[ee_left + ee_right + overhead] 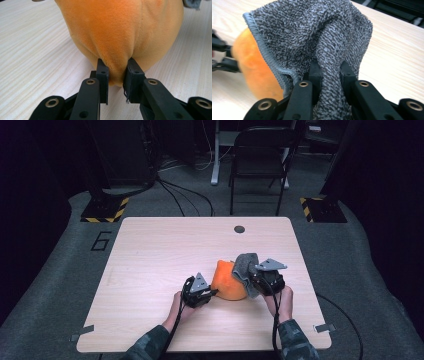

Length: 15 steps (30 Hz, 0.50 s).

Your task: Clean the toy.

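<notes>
Between the jaws of your left tool (115, 72) sits a pinched fold of the orange cloth (120, 30), gripped at its low near edge where it bulges toward you. Your right tool (328, 72) is clenched on a bunched strand of the grey towel (312, 32), which drapes up and over the orange cloth's right side. Both cloths lie right of centre on the bench (150, 250), nearer its front edge than its back one, with a tool on either side of them. My worry is the left grip: it takes only a thin pleat of plush, so a sharp pull could let it slide out. Because the grey towel lies against the orange one, lifting either may drag the other along.
</notes>
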Motion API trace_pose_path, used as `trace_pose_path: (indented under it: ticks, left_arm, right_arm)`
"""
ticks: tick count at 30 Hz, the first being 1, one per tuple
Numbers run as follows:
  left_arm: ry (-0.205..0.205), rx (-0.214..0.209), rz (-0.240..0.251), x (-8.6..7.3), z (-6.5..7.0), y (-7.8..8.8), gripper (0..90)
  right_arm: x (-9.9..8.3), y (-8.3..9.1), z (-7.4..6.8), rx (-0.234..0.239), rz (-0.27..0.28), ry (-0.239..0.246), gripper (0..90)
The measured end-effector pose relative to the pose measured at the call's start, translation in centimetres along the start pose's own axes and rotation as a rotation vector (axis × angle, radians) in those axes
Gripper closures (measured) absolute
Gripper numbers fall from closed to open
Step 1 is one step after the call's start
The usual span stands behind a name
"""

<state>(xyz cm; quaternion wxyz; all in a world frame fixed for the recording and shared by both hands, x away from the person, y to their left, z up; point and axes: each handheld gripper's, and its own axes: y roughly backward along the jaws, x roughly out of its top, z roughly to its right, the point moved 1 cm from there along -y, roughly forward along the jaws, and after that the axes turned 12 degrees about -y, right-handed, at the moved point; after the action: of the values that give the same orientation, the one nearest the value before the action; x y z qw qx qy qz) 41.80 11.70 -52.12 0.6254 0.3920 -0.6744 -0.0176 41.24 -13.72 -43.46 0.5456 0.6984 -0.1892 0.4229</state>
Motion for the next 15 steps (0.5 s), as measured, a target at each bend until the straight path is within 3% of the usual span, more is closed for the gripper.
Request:
trace_pose_path:
  ticks: [5,9,12,15]
  left_arm:
    - [0.019,0.023,0.084,0.4,0.0,0.4,78.0]
    - [0.086,-0.014,0.144,1.5,0.1,0.9,78.3]
    - [0.150,-0.039,0.178,2.5,0.0,1.8,78.3]
    - [0.199,-0.032,0.206,3.2,-0.1,2.7,78.3]
  right_arm:
    - [-0.1,0.7,2.4,-0.045,0.023,-0.055,76.9]
    - [0.1,2.0,3.7,-0.069,0.066,-0.094,76.9]
    - [0.6,2.9,3.6,-0.072,0.089,-0.090,76.9]
    - [1.5,4.2,2.6,-0.055,0.116,-0.070,76.8]
